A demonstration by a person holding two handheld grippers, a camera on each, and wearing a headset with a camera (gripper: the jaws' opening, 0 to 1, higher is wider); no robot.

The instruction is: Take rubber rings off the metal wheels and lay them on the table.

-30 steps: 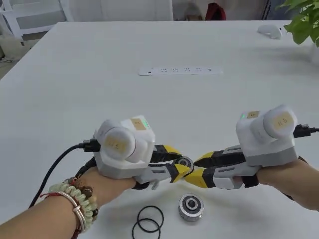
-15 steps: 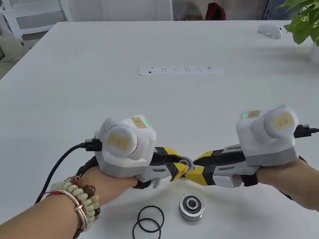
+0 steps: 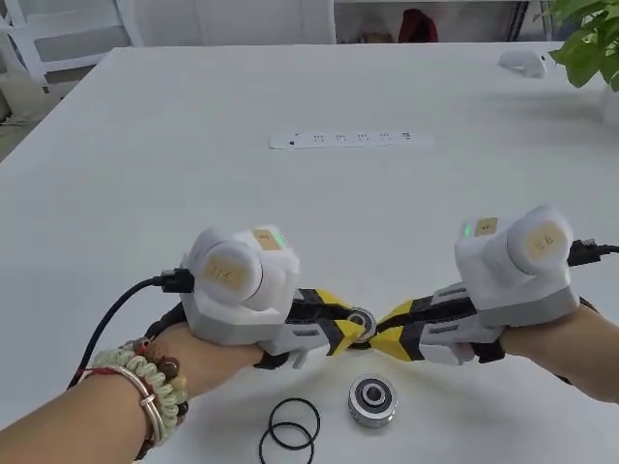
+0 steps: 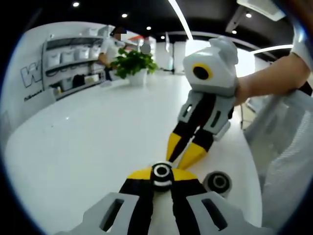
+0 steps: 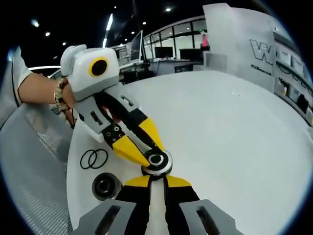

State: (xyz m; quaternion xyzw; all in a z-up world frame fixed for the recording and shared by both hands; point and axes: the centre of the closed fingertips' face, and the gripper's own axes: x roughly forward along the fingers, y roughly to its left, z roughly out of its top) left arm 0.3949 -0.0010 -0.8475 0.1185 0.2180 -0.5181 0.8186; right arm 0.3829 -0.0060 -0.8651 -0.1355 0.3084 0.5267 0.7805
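Two loose rings (image 3: 289,432) are lying on the bench (image 3: 290,213) beside a second wheel (image 3: 371,398), so we are judging the job to be partway done. We are holding a metal wheel (image 3: 361,320) just above the bench. The left gripper (image 3: 345,329) jaws are pinching it, and the right gripper (image 3: 383,335) jaws are pressing nearly together at its rim, apparently nipping its rubber ring (image 5: 156,170). Next we are needing a steady outward peel against a firm left hold.
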